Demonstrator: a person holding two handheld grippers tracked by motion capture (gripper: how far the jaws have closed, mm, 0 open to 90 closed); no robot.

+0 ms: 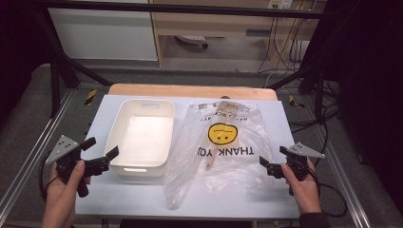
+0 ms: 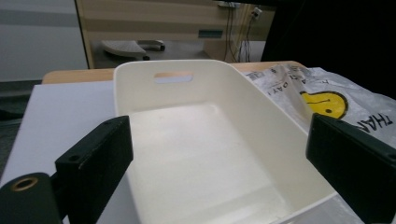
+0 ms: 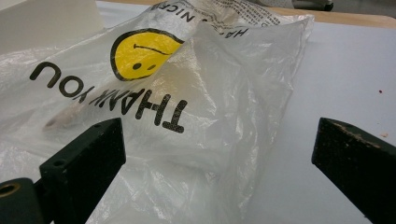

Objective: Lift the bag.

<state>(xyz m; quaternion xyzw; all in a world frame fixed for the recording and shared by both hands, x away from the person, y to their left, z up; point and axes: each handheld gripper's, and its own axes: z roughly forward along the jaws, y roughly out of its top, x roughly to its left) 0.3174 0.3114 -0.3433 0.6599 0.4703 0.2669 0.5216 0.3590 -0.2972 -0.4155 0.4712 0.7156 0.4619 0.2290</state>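
White table (image 1: 285, 190) lying under dim rig. Empty basin (image 1: 142, 135) sitting at 9 o'clock, plastic bag (image 1: 223, 147) holding wooden spatula (image 1: 214, 149) at centre. Left gripper (image 1: 102, 159) and right gripper (image 1: 270, 164) hovering, jaws apart. Risk: thin film slipping, tearing when pinched.

Overhead light; desk (image 1: 142, 199) evenly bright, surroundings at 3 and 9 o'clock near black. White bin (image 1: 142, 137) floor glares, washed out. Plastic bag (image 1: 223, 142) carries soft sheen. Shadows faint and short. Gripper views: claw edges at 5 and 7 o'clock soft, background blurred, mild grain throughout.
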